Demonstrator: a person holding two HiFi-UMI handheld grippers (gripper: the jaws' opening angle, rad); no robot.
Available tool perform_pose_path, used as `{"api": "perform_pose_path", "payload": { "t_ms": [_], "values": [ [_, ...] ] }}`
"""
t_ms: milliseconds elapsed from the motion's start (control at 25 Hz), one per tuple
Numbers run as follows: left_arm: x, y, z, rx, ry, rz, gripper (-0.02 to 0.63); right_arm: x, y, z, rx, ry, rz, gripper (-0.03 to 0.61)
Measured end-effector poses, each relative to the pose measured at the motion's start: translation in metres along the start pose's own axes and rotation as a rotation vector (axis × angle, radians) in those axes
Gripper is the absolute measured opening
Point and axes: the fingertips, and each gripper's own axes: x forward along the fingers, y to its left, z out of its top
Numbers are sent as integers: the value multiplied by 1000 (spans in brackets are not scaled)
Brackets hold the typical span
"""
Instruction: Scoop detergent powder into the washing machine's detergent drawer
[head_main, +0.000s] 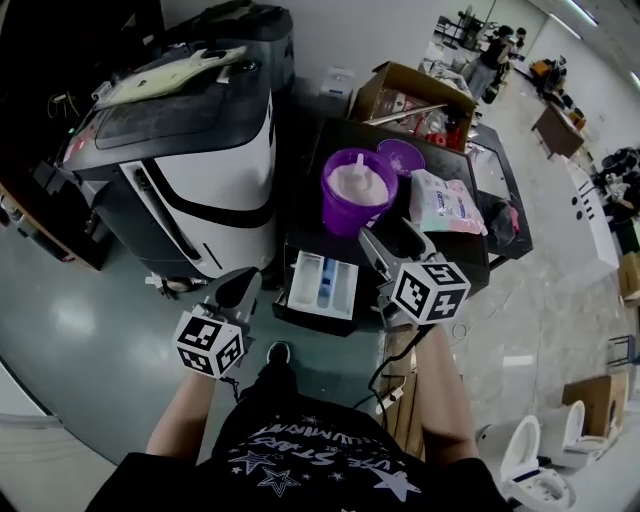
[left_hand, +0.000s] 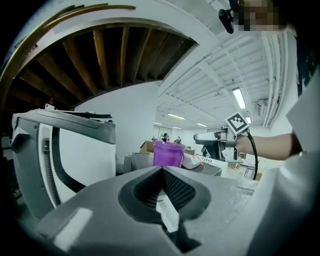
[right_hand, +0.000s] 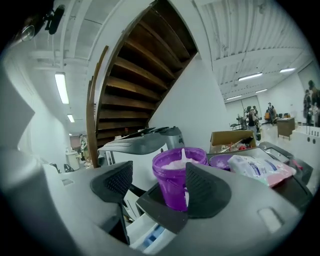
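A purple tub (head_main: 355, 190) full of white detergent powder stands on a black table (head_main: 500, 200), with a white scoop handle (right_hand: 183, 154) sticking up from the powder. The white detergent drawer (head_main: 322, 283) hangs pulled out below the table's front edge. My right gripper (head_main: 398, 240) hovers open just in front of the tub (right_hand: 177, 175), nothing between its pads, the drawer (right_hand: 147, 232) below it. My left gripper (head_main: 240, 292) floats lower left, beside the drawer, its jaws shut and empty (left_hand: 162, 175). From it I see the tub (left_hand: 168, 153) and the right gripper (left_hand: 215, 142) ahead.
The black and white washing machine (head_main: 190, 150) fills the left. On the table lie the purple lid (head_main: 402, 156) and a detergent bag (head_main: 445, 202); an open cardboard box (head_main: 410, 95) stands behind. White fixtures (head_main: 540, 460) sit on the floor at lower right.
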Motion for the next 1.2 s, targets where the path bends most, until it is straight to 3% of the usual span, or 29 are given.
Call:
{"api": "perform_pose_path", "payload": {
  "t_ms": [320, 680, 760, 960, 1200],
  "values": [
    [80, 54, 37, 14, -36, -89, 2, 70, -26, 46, -66, 38, -43, 334],
    [125, 84, 53, 10, -41, -176, 2, 127, -55, 47, -228, 327, -55, 285],
    [132, 91, 53, 0, -37, -185, 2, 136, -62, 45, -238, 396, -53, 250],
    [144, 106, 47, -26, -21, -201, 2, 159, -75, 34, -246, 541, -37, 236],
    [154, 115, 36, -49, 5, -221, 2, 174, -83, 22, -242, 650, -31, 198]
  ]
}}
